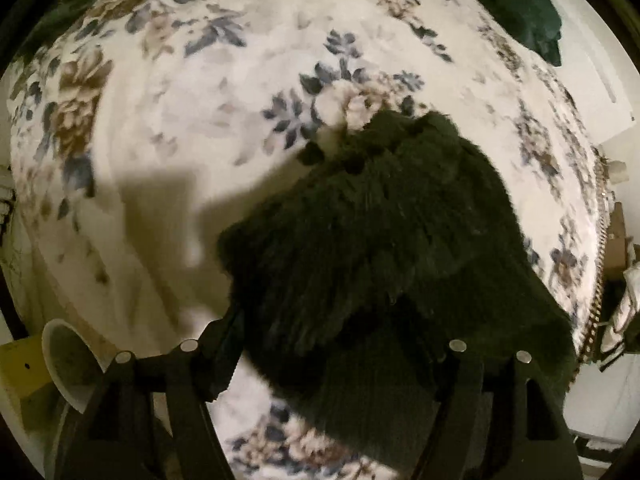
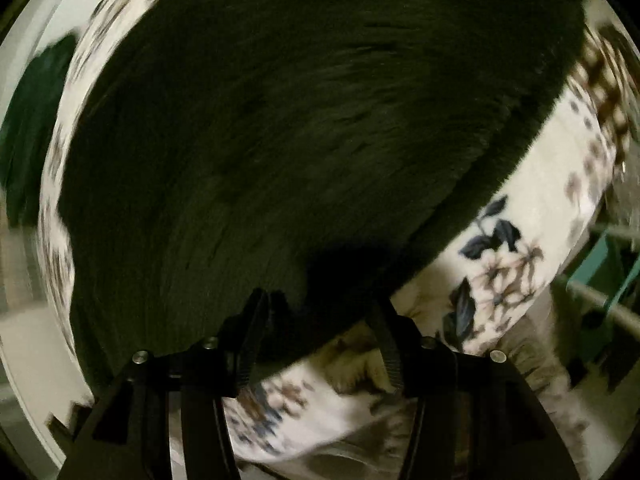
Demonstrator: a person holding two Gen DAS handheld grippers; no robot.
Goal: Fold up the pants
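Observation:
The dark fuzzy pants (image 1: pixel 380 232) lie bunched on a white floral bedspread (image 1: pixel 200 100). In the left wrist view the pants fill the lower right, and their near edge lies between my left gripper's (image 1: pixel 336 332) wide-apart fingers; the right finger is hidden under the cloth. In the right wrist view the pants (image 2: pixel 300 120) fill most of the frame, spread across the bedspread (image 2: pixel 520 220). My right gripper (image 2: pixel 320 304) is open, its fingertips at the near edge of the cloth, not closed on it. Both views are blurred.
A dark green cloth (image 1: pixel 516 4) lies at the bed's far right corner. A white round object (image 1: pixel 68 360) sits at the lower left beside the left gripper. A teal frame (image 2: pixel 608 264) and pale floor show past the bed's right edge.

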